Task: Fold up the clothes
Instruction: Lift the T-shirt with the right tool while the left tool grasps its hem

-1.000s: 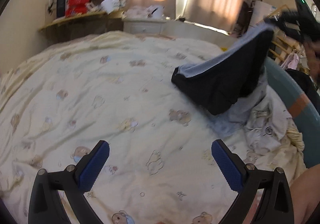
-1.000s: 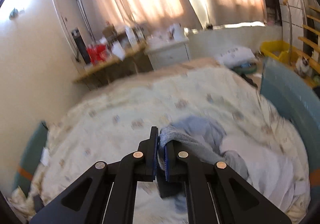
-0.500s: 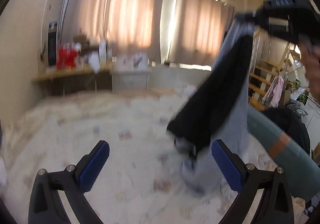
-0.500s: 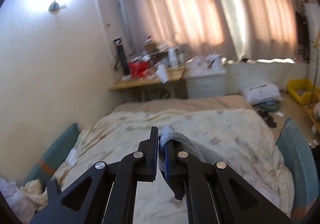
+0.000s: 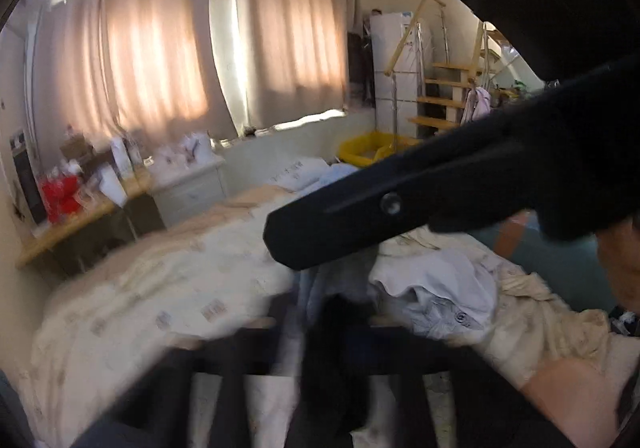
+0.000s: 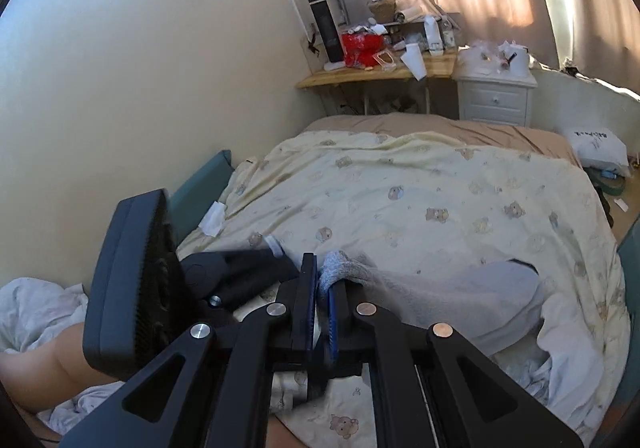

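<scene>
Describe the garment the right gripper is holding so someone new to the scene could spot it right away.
Start at the bed with the pale yellow bear-print quilt. At its near edge the right gripper is shut on the grey garment, which trails off to the right across the quilt. Its fuzzy mid-grey fabric with a dark lining at the far edge sets it apart from the white clothes crumpled beside it.

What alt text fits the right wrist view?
The right gripper, jaws shut, pinches a grey garment that trails onto a cream bear-print quilt. The left gripper sits close alongside; a cluttered desk stands behind.
</scene>
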The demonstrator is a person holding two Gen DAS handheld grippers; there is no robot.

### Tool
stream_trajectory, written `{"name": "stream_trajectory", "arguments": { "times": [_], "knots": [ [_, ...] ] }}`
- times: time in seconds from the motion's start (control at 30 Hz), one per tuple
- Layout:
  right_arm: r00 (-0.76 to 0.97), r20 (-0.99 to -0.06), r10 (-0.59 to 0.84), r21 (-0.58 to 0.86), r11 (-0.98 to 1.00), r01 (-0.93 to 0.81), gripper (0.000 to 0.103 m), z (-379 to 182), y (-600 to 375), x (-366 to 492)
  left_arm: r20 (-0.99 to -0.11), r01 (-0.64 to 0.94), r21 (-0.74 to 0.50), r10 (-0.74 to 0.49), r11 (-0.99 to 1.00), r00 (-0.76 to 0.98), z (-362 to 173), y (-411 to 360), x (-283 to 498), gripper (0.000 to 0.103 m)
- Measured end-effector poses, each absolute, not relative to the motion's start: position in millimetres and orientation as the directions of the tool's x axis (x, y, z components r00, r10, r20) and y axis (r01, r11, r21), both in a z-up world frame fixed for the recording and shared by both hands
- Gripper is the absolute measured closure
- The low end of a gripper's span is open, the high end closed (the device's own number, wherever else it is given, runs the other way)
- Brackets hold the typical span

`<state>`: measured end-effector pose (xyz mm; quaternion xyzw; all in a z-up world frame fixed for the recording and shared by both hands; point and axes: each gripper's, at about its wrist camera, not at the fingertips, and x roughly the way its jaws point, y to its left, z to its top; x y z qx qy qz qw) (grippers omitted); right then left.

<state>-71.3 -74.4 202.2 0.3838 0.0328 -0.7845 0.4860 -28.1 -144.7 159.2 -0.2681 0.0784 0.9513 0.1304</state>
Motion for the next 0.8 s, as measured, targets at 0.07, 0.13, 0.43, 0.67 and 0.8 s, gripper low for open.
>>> {"name": "stream_trajectory", "arguments": {
  "times": [0.07,0.13,0.43,0.67,0.8],
  "knots": [
    [-0.228,-0.636,-0.738,0.330,-0.526,0.784,0.098,194.8,-75.7,-68.4,-0.549,-0.275,0.089,0.183,-0.957,-0.816,154.4,-148.1,-20.6,0.095],
    [-0.225,-0.639,-0.735,0.324,-0.524,0.788,0.098,189.4,-76.2,-66.1,-0.551,-0.256,0.102,0.159,-0.961,-0.819,152.3,-155.0,-11.8,0.096],
    [-0.438,-0.648,-0.624,0.123,-0.653,0.748,0.079,171.5,-31.4,-34.8,-0.579,-0.106,0.114,0.021,-0.988,-0.815,182.1,-202.7,-20.5,0.096],
    [-0.461,-0.763,-0.453,-0.013,-0.702,0.712,0.072,46.3,-26.4,-13.5,-0.539,-0.087,0.108,0.015,-0.990,-0.842,223.6,-201.9,-17.5,0.096],
    [-0.356,-0.765,-0.536,0.173,-0.704,0.688,0.072,-6.0,-41.3,-21.4,-0.538,-0.065,0.118,-0.009,-0.991,-0.843,240.5,-200.8,-27.5,0.096]
  ]
}}
